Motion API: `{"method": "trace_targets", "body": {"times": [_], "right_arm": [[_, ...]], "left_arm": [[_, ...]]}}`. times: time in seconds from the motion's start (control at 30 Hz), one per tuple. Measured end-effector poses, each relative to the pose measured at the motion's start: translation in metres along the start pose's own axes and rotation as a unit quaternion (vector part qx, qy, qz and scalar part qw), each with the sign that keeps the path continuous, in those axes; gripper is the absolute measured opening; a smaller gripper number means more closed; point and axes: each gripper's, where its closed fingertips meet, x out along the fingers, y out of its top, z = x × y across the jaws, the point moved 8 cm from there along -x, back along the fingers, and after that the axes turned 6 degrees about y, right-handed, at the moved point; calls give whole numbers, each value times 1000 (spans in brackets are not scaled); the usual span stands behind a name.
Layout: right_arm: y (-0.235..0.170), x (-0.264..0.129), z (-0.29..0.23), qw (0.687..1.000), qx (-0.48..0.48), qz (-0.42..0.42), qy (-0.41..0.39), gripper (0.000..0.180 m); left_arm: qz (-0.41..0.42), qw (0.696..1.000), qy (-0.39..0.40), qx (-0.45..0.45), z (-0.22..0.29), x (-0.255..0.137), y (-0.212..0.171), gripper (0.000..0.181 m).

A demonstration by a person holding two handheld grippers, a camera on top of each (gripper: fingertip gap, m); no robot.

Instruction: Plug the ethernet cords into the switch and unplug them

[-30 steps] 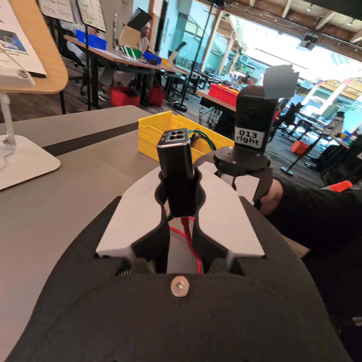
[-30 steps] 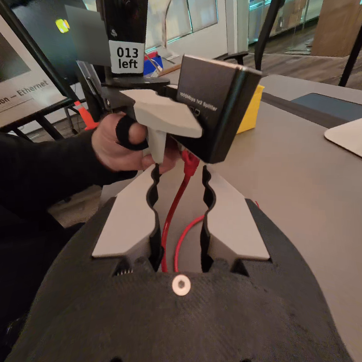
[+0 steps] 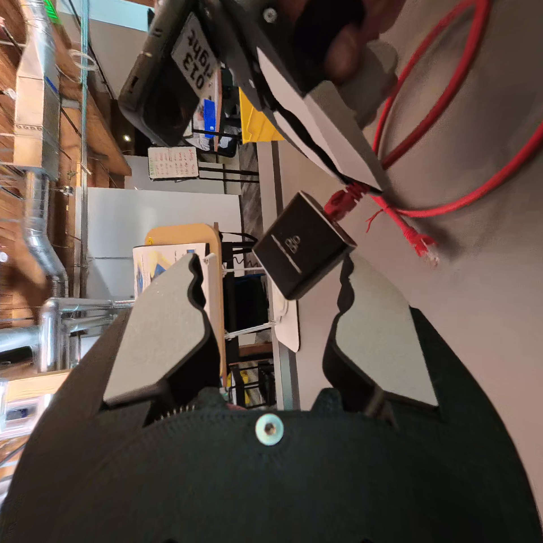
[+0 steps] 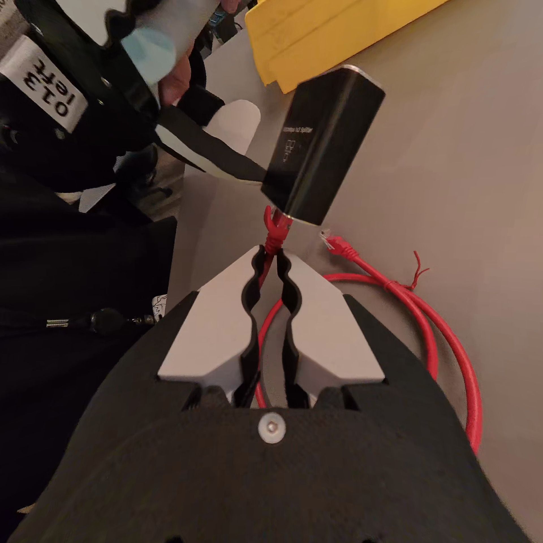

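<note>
The black switch (image 3: 299,249) is in the air above the grey table (image 4: 455,176), just ahead of my left gripper (image 3: 270,260), which is open and rolled on its side. One left finger (image 4: 223,164) touches the switch's (image 4: 323,141) lower corner. A red ethernet cord's plug (image 4: 274,224) sits in the switch's end. My right gripper (image 4: 271,249) is shut on that cord just behind the plug; in the left wrist view the right gripper (image 3: 373,188) comes in from the top. The cord's free plug (image 4: 335,242) lies on the table.
The red cord's loop (image 4: 440,338) lies on the table by my right gripper. A yellow bin (image 4: 323,29) stands beyond the switch. A white stand base (image 3: 289,323) sits on the table farther off. A person's hand and dark sleeve hold each gripper.
My left gripper has let go of the switch, opened and rolled sideways. My right gripper has closed on the red cord behind the plug. The switch now hangs tilted on the plug.
</note>
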Motion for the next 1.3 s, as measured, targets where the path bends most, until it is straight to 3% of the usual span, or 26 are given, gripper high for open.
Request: {"method": "trace_targets", "body": {"times": [0.23,0.43,0.53,0.67,0.83,0.93,1.07,1.3], "right_arm": [[2,-1,-4,1000,-3,6,22,5],[-1,3,-9,998,2,0,58,7],[0,-2,-8,998,4,13,58,10],[11,-16,-2,998,-17,35,-54,23],[27,-29,-13,973,-116,-11,-199,27],[22,-18,-14,965,-135,-65,-217,25],[20,-8,-10,974,-111,-28,-194,10],[17,-10,-10,977,-111,-24,-183,10]], "left_arm": [[-28,999,-20,39,17,10,-3,84],[-8,996,-4,92,29,20,5,43],[-27,997,-25,71,33,24,2,26],[-83,995,-48,39,32,31,-7,25],[-139,988,-64,32,36,37,-9,25],[-153,986,-64,24,33,39,-6,25],[-168,983,-63,36,34,40,0,25],[-166,984,-63,32,35,39,4,25]]}}
